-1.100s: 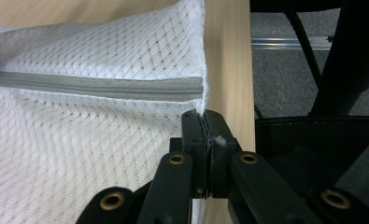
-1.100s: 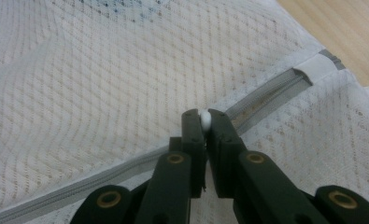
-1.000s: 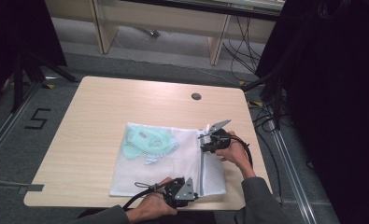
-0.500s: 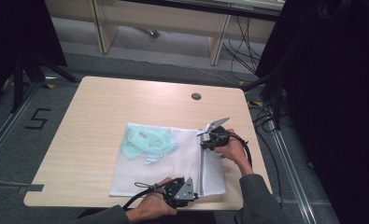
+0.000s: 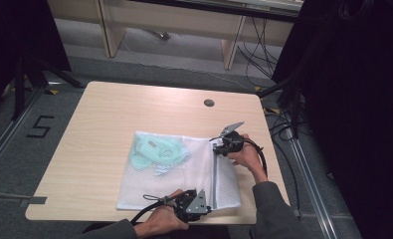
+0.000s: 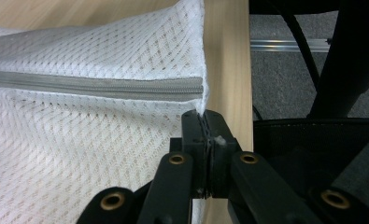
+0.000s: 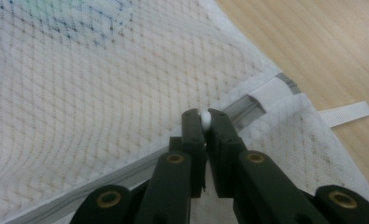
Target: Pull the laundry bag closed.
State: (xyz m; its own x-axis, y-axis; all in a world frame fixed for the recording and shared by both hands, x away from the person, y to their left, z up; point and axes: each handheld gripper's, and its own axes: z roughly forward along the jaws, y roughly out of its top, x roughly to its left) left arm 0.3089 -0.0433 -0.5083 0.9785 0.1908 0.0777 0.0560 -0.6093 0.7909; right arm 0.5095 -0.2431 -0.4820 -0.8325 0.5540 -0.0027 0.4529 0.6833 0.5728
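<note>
A white mesh laundry bag (image 5: pixel 174 172) lies flat on the table, with a teal garment (image 5: pixel 156 152) showing through the mesh. Its grey zipper (image 5: pixel 215 174) runs from the near edge to the far edge. At the near edge my left gripper (image 5: pixel 204 206) is shut on the bag's hem. In the left gripper view the gripper (image 6: pixel 204 116) pinches the mesh (image 6: pixel 79 154) just below the zipper's end (image 6: pixel 93 86). My right gripper (image 5: pixel 218 145) sits at the zipper's far end. In the right gripper view it (image 7: pixel 204 116) is shut on the small white zipper pull (image 7: pixel 204 122).
A round cable hole (image 5: pixel 209 103) sits in the tabletop (image 5: pixel 109 119) behind the bag. The table's near edge (image 6: pixel 226 60) lies right beside my left gripper. A white ribbon loop (image 7: pixel 345 113) sticks out from the bag's far corner. Cables trail on the floor at the right.
My right gripper has edged slightly farther along the zipper toward the bag's far end. The left gripper and the bag have stayed put.
</note>
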